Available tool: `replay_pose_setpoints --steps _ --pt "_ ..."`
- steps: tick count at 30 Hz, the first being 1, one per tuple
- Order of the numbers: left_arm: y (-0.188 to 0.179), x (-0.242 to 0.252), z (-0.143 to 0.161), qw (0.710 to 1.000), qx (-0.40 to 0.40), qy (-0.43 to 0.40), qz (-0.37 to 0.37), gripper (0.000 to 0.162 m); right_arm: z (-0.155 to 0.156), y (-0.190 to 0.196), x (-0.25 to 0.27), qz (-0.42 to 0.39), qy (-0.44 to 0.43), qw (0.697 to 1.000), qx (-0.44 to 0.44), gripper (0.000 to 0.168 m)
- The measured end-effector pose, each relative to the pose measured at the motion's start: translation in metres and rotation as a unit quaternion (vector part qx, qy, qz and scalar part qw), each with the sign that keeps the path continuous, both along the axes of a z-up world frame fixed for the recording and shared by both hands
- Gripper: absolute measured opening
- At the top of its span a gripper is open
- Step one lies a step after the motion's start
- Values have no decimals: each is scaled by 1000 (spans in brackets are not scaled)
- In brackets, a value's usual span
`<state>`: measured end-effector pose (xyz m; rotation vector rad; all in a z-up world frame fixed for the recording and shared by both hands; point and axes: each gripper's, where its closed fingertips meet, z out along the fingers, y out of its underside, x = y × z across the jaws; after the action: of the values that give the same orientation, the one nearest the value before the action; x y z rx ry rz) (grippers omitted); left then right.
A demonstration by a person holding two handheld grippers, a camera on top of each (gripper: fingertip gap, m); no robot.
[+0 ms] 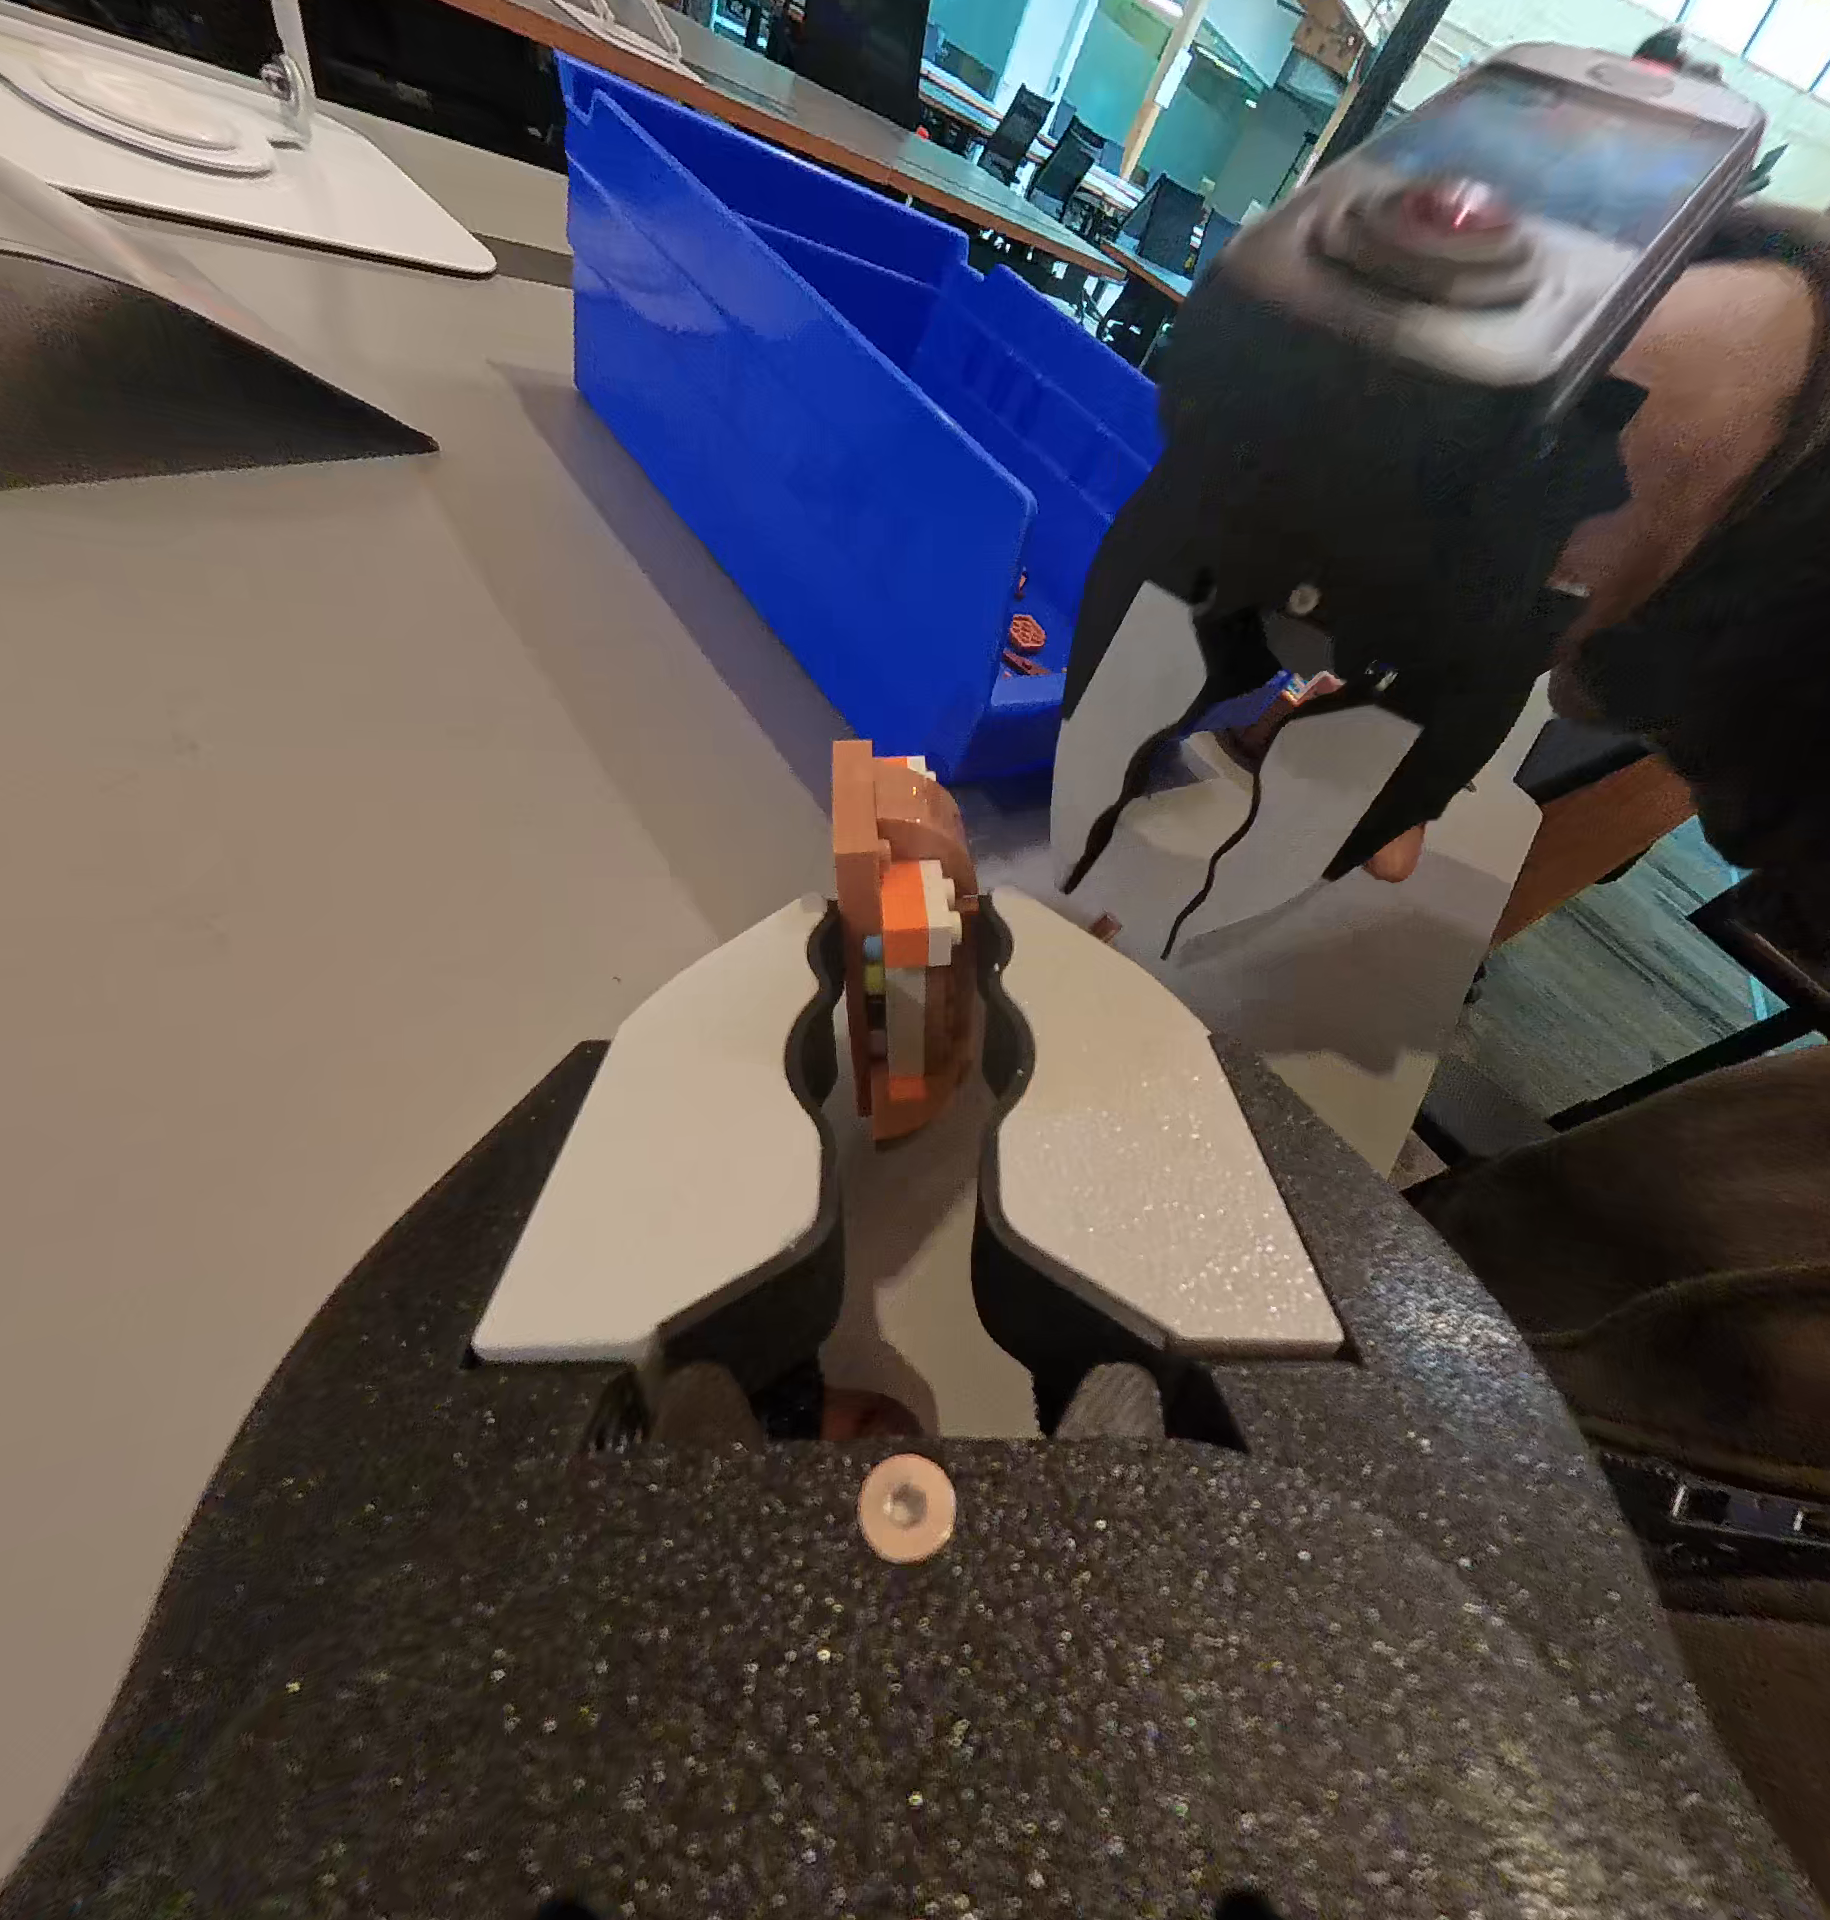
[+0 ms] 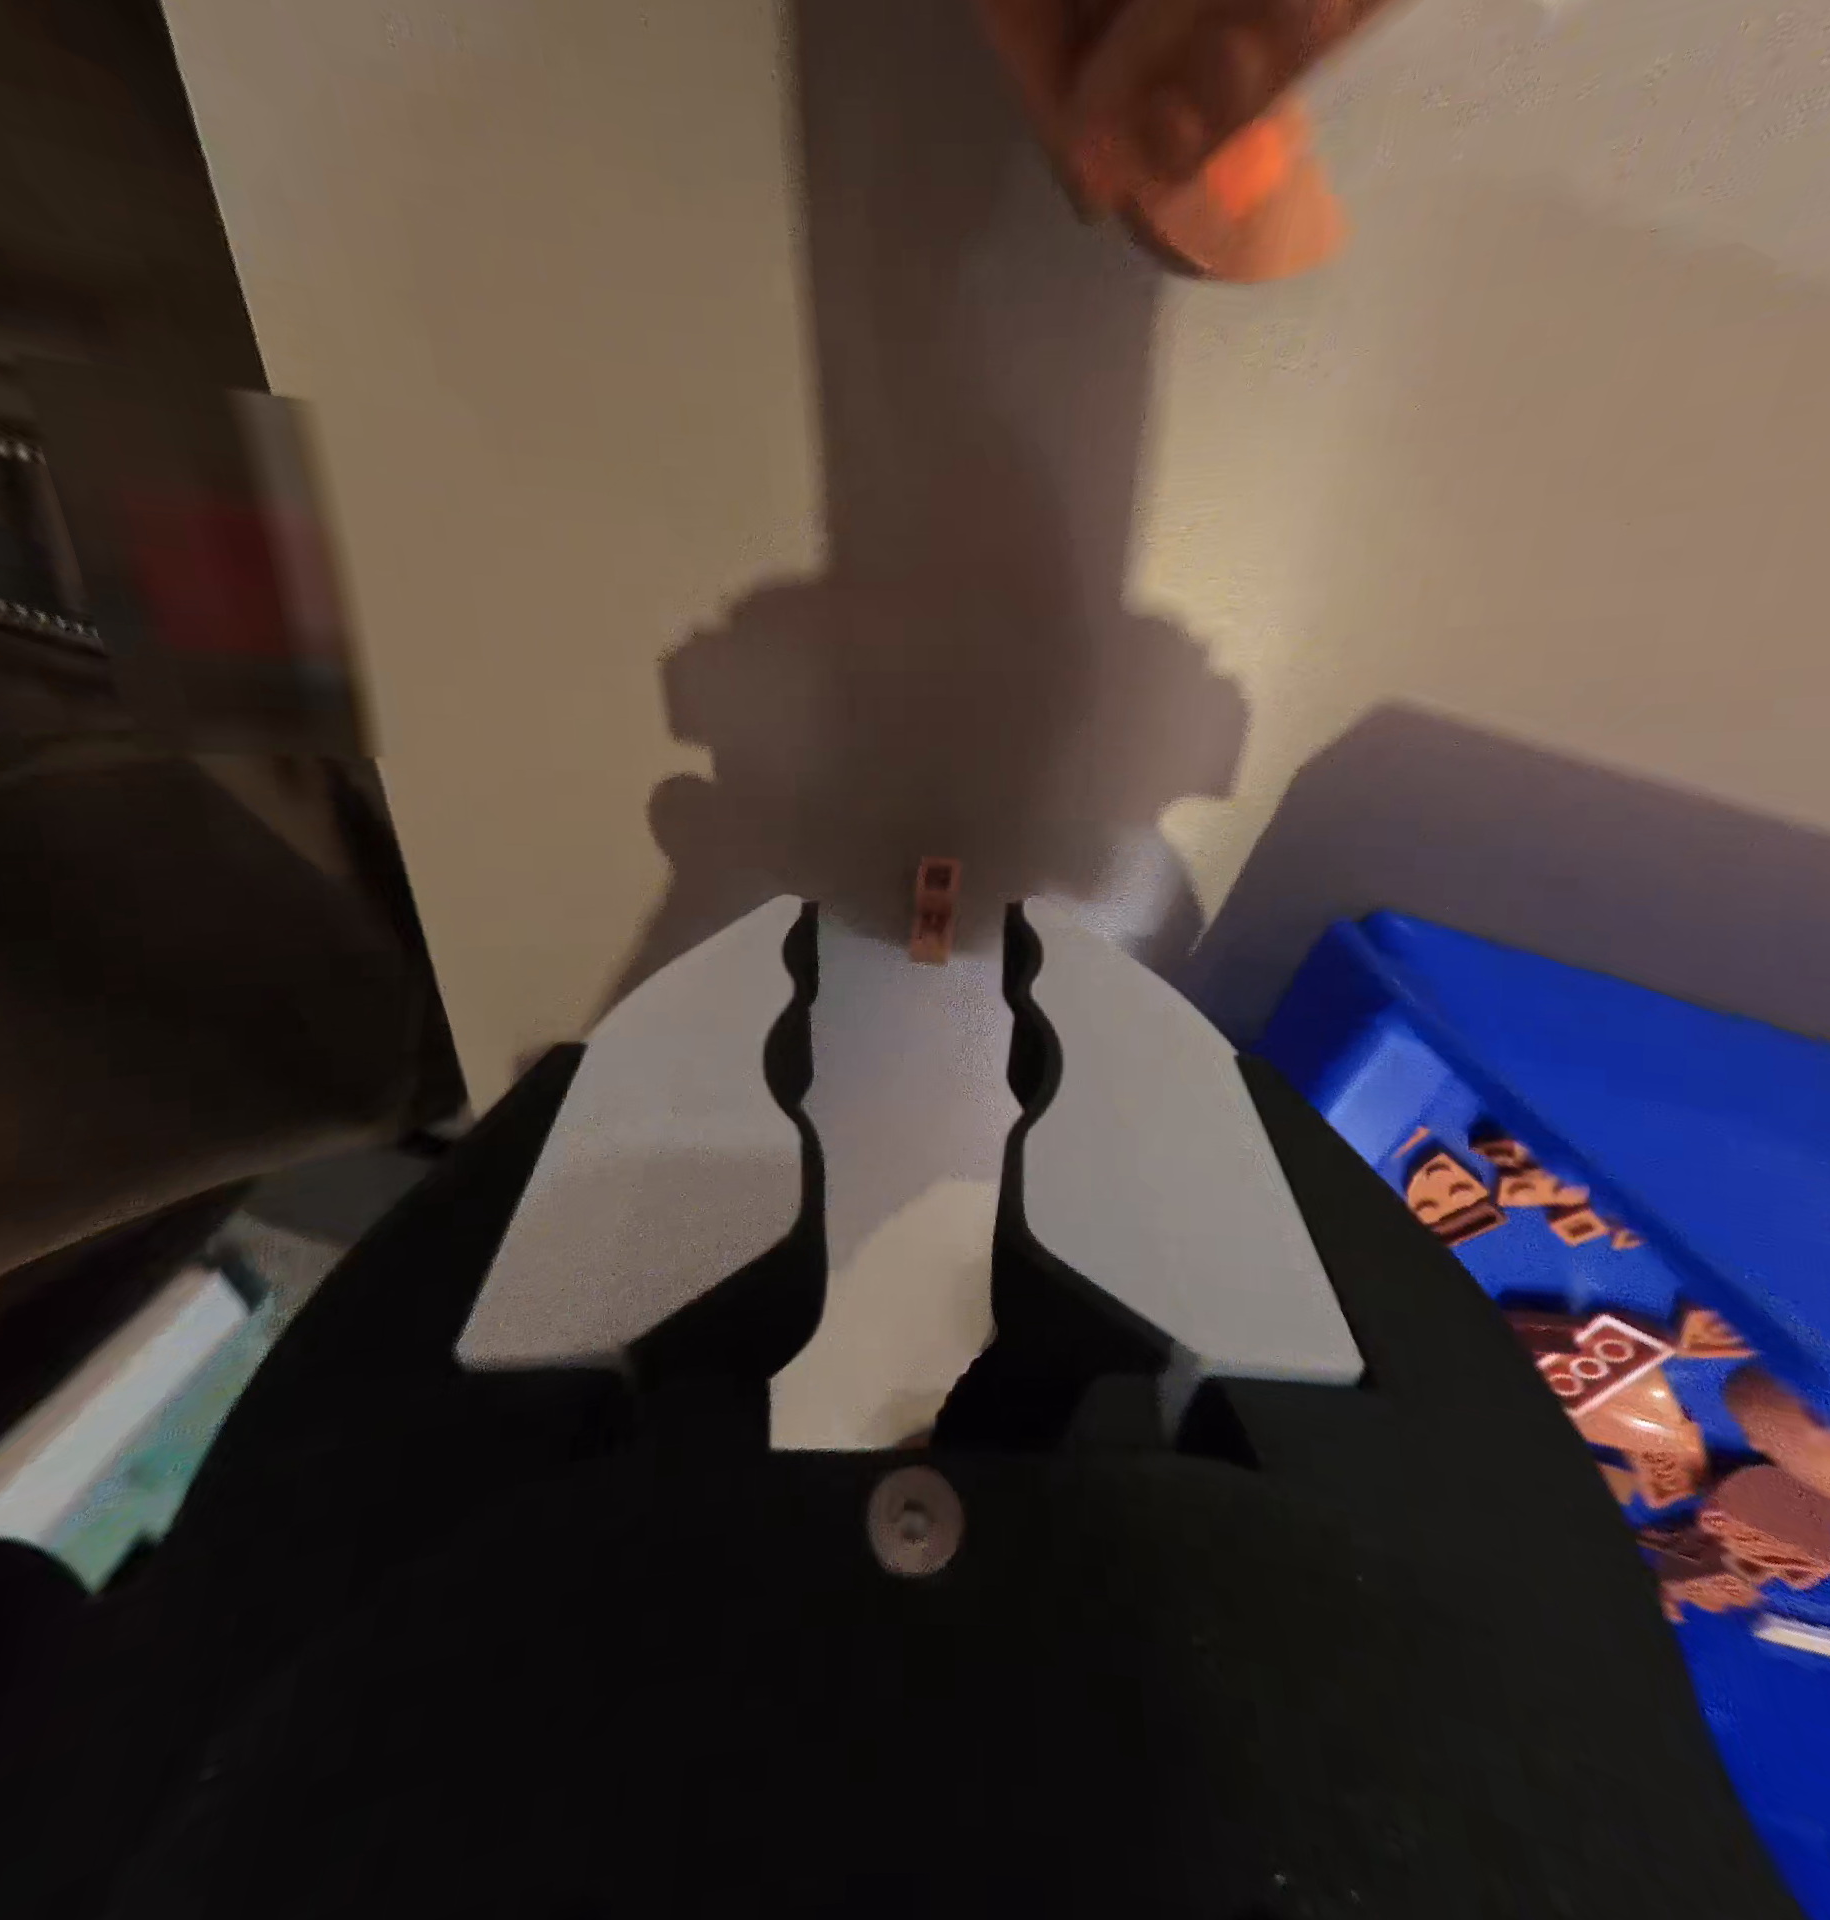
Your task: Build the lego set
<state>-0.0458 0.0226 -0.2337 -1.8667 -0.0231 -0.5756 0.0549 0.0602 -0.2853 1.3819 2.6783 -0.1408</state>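
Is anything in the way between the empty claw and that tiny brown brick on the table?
No, nothing visible. The right claw is open, pointing down at the small brown brick, which lies alone on the bare table just past the fingertips.

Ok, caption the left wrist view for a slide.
Left gripper clamps a brown-and-orange lego build above the grey table; right gripper hangs open beside the blue bin.

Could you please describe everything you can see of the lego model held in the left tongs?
The lego model is a small, part-built plastic piece, mostly brown and orange with white bits and a rounded brown side. It stands upright on edge, clamped between the left tongs, raised above the grey table, near the blue bin.
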Motion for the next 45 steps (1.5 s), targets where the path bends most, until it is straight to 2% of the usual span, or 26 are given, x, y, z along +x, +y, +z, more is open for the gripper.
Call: replay_pose_setpoints --steps 5,10,14,17,22,30,36,42,45 --pt "-5 2 1 1000 4 1 -12 24 11 1 11 -141 116 981 -59 34" --pt "-4 11 -2 999 -4 15 -34 24 -7 4 19 -285 211 931 -87 29" --pt "-2 19 -4 998 -7 23 -50 24 -12 9 10 -334 280 896 -88 23" --pt "-2 23 -5 998 -11 33 -59 24 -13 12 6 -331 298 892 -74 14" --pt "-2 29 -8 996 -16 49 -74 24 -10 4 -2 -288 294 909 -68 10" --pt "-3 36 -14 991 -22 102 -79 24 31 -17 -29 -209 276 936 -62 9" --pt "-2 38 -17 988 -27 132 -73 24 45 -24 -45 -176 264 948 -26 9" --pt "-1 37 -18 987 -26 143 -69 24 39 -15 -42 -172 230 958 17 9" --pt "-1 38 -19 985 -29 154 -66 24 38 -20 -43 -167 226 960 7 9"
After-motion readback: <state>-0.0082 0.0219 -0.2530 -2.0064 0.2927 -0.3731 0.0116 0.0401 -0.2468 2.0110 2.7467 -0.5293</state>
